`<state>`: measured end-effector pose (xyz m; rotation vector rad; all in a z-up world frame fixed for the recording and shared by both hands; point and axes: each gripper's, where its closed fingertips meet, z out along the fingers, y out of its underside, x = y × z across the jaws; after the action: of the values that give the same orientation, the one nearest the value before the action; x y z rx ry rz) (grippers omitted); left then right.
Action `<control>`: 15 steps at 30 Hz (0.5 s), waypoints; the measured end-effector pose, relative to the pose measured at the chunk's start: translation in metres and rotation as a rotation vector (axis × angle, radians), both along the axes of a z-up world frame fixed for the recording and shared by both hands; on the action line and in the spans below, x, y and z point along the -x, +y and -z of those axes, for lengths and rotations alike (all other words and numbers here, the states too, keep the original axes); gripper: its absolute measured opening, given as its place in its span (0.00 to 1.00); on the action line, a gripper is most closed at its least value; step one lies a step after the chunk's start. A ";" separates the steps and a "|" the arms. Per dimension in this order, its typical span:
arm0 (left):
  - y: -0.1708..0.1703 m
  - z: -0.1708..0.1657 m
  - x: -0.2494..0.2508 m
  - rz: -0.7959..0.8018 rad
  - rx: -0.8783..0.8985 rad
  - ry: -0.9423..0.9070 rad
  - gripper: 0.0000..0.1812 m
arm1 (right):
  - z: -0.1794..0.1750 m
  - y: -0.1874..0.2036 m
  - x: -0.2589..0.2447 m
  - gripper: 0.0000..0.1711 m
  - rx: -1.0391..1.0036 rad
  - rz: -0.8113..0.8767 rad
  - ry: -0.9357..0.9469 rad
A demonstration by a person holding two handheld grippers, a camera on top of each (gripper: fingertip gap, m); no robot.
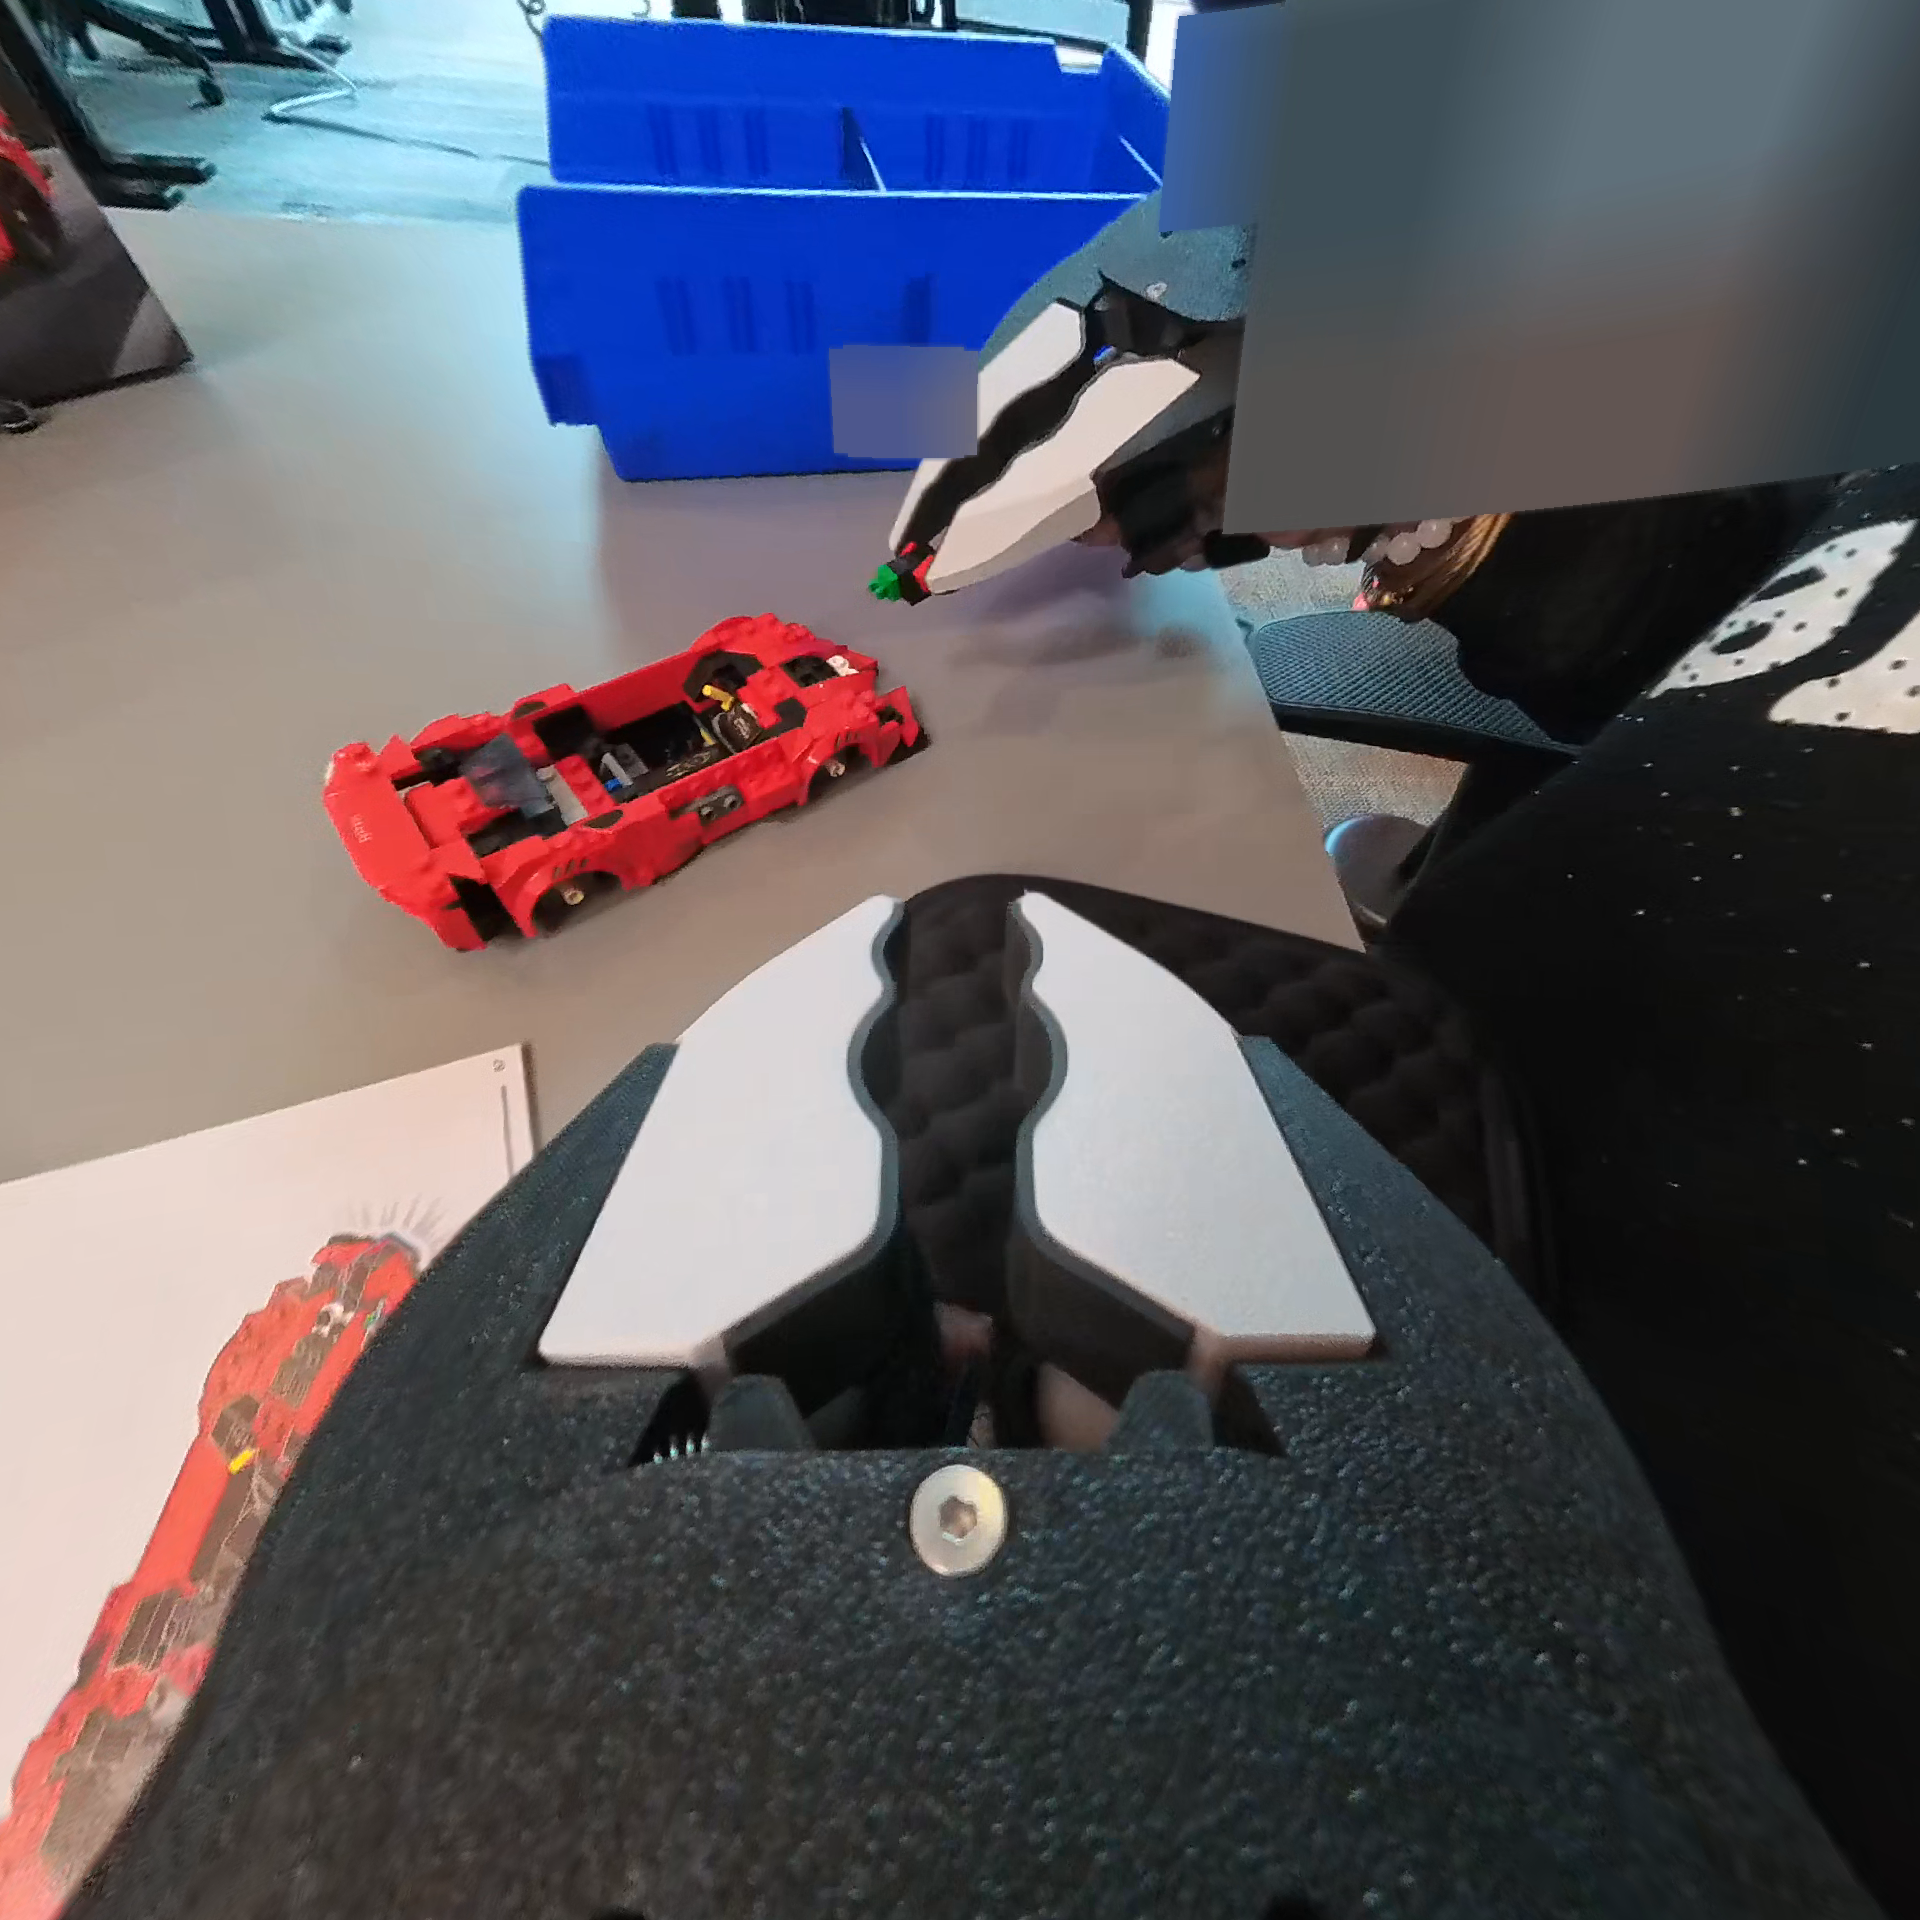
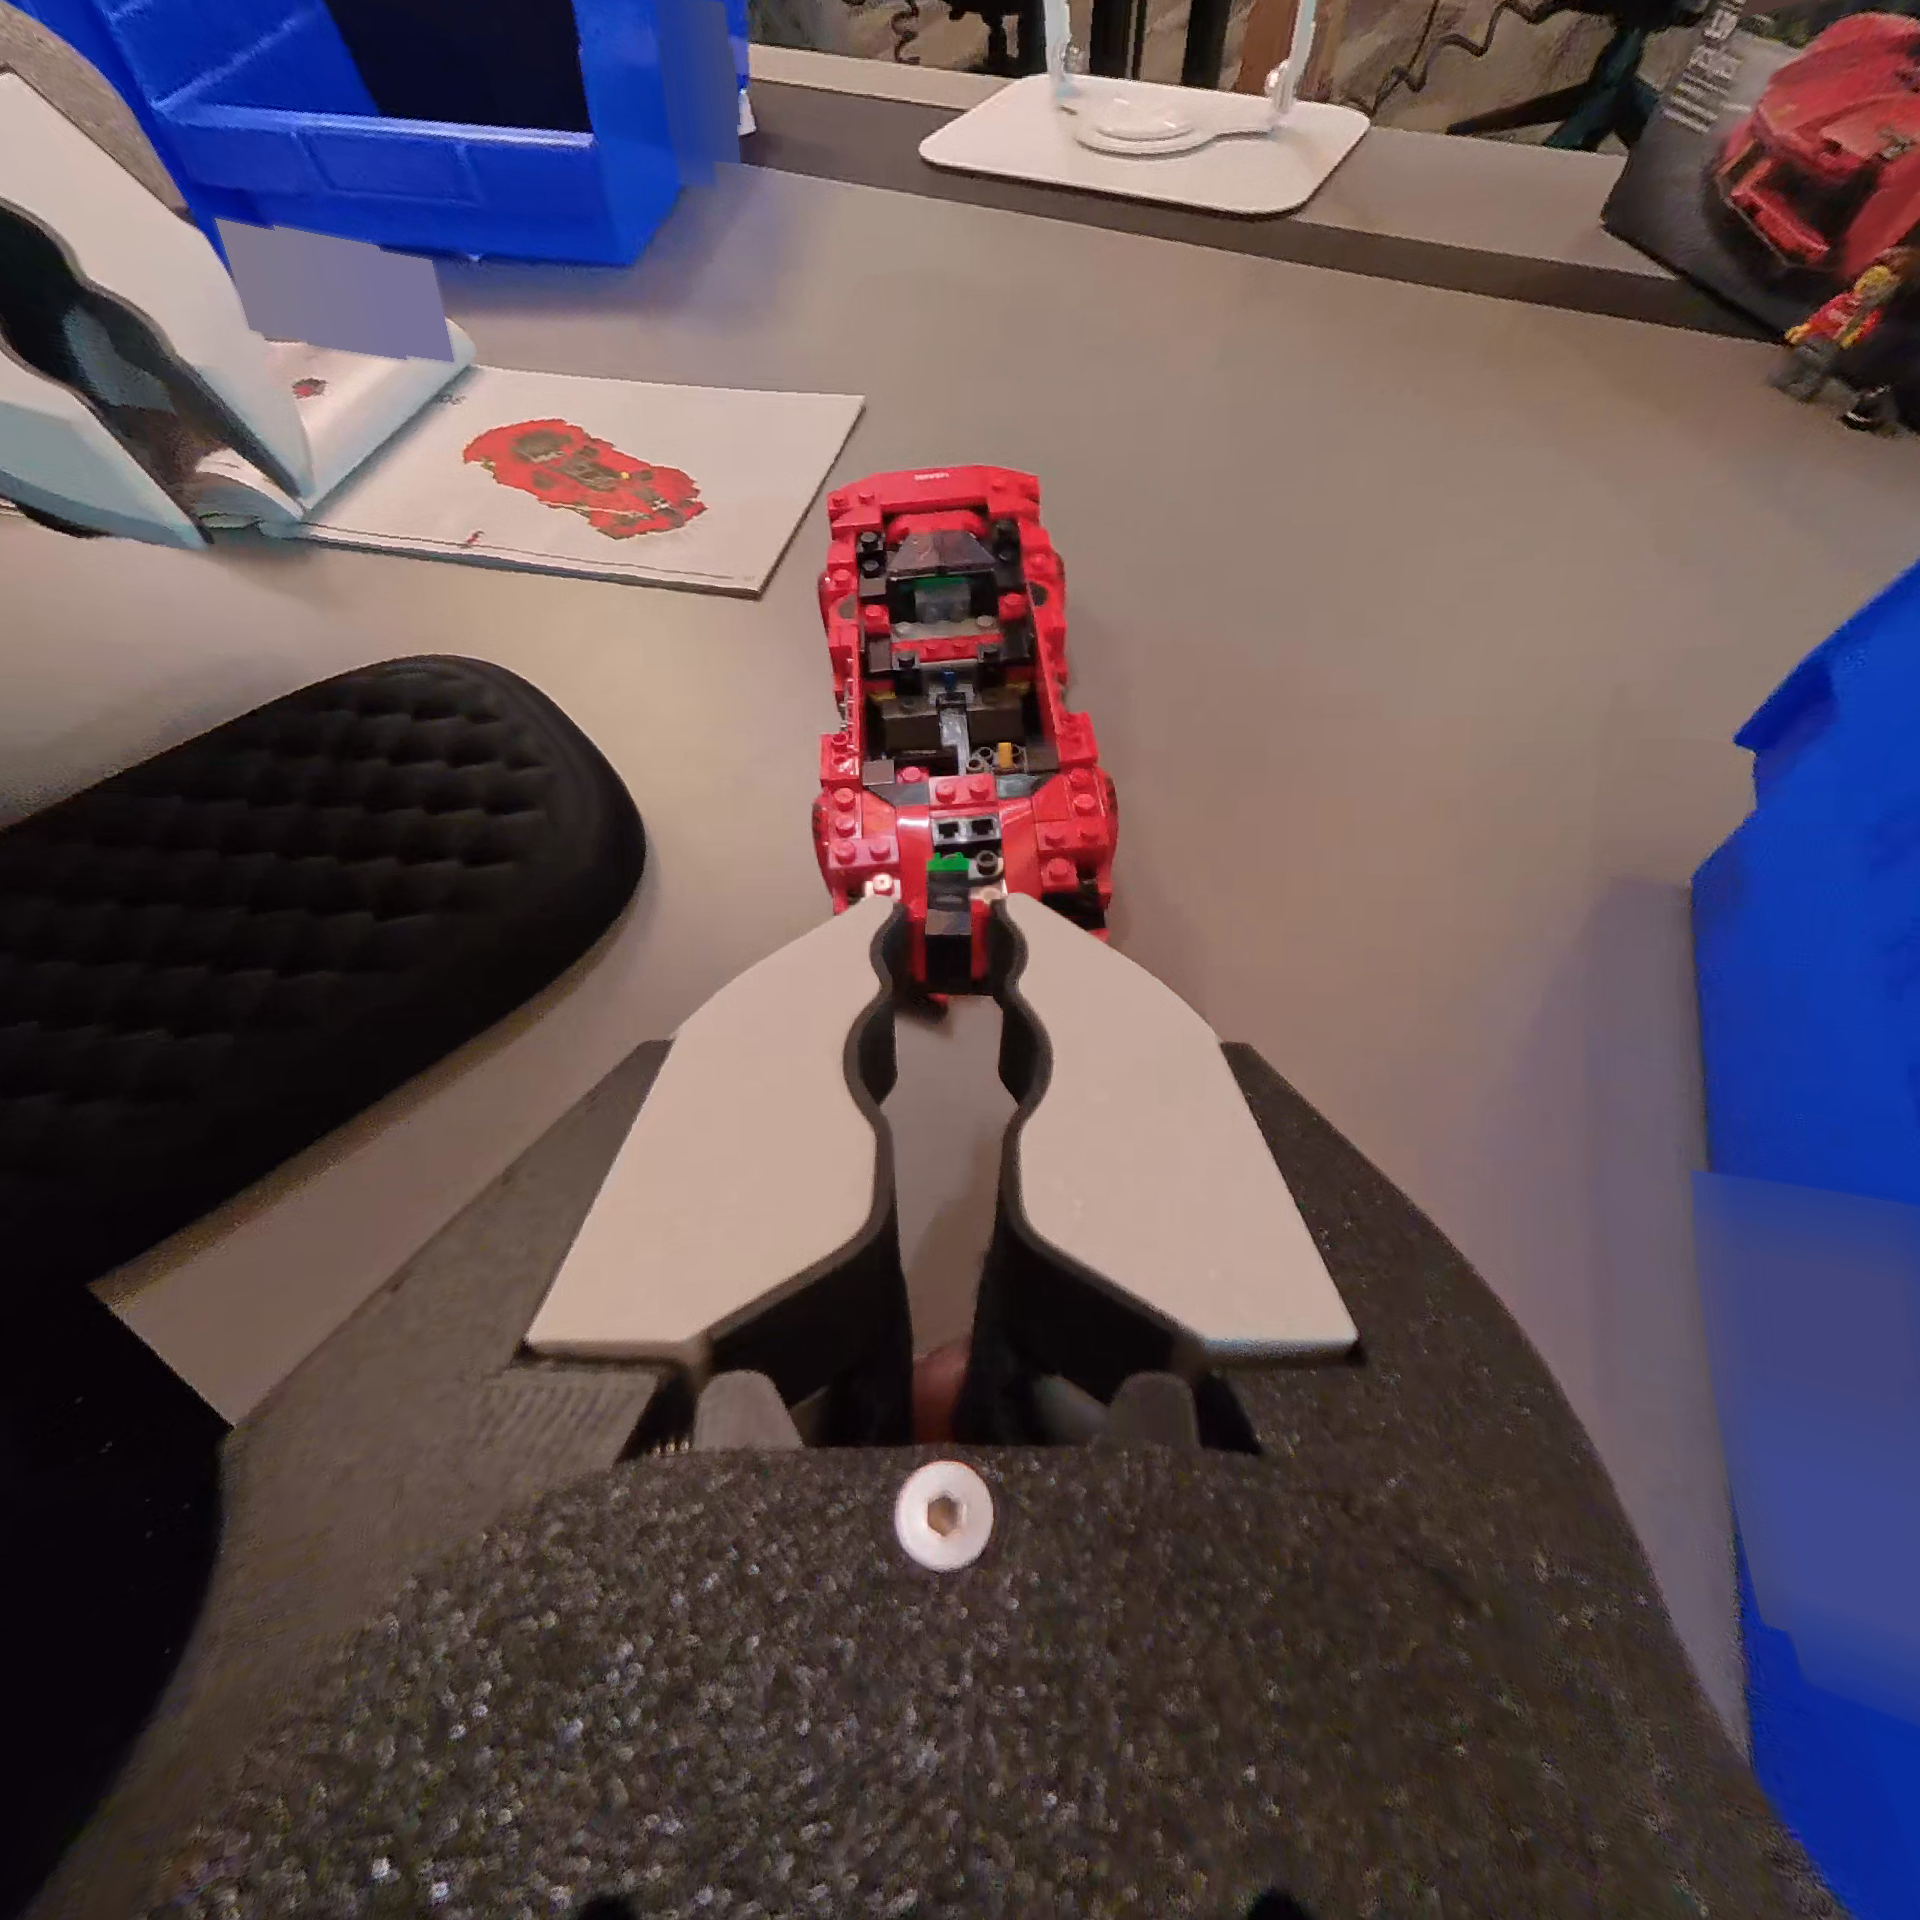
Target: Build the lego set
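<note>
- Right gripper (image 2: 943,940), in its own wrist view, is clamped on a small sub-assembly (image 2: 951,935) of black and red bricks with a green piece at its front end; the piece juts forward from between the fingertips.
- Straight ahead in that view lies the red car (image 2: 948,717), part built and without wheels, on the grey table (image 2: 1351,623). Its long axis runs directly away from the gripper, so tool and car line up end to end, with the near end of the car just beyond the held piece. Whether the piece touches the car I cannot tell from this angle.
- To the left, an open instruction booklet (image 2: 582,488) rests on the table, with the left gripper above its near corner.
- Left gripper (image 1: 956,914), in its own wrist view, holds nothing; its fingers stand slightly apart and it hangs near the table's edge over a black chair arm (image 1: 1299,997).
- From this side the car (image 1: 623,779) lies ahead and to the left, well apart from the sub-assembly (image 1: 899,577), which the right gripper (image 1: 914,566) holds above the table.
- Behind stand blue bins (image 1: 790,291).
- Judging by this, the right gripper is nearer the job and must come down onto the near end of the car.
</note>
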<state>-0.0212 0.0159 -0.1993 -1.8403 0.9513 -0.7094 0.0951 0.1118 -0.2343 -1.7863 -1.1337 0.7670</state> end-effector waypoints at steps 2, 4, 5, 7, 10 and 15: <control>0.002 0.002 -0.008 0.009 0.005 0.013 0.09 | -0.003 -0.001 -0.002 0.09 -0.009 -0.008 0.032; 0.003 0.003 -0.014 0.017 0.009 0.015 0.09 | -0.011 -0.004 -0.002 0.09 0.005 -0.025 0.115; 0.004 0.004 -0.017 0.018 0.011 0.015 0.09 | -0.017 -0.006 -0.002 0.09 0.036 -0.037 0.181; 0.005 0.005 -0.022 0.019 0.015 0.014 0.09 | -0.035 -0.009 -0.004 0.08 0.102 -0.071 0.356; 0.005 0.006 -0.026 0.018 0.014 0.019 0.10 | -0.049 -0.010 -0.011 0.08 0.117 -0.096 0.469; 0.013 0.005 -0.028 -0.009 0.016 0.019 0.06 | -0.023 -0.007 -0.016 0.09 0.036 -0.057 0.267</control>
<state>0.0068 0.0290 -0.2047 -1.8669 0.9519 -0.6967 0.1109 0.1051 -0.2114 -1.6291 -1.0007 1.0322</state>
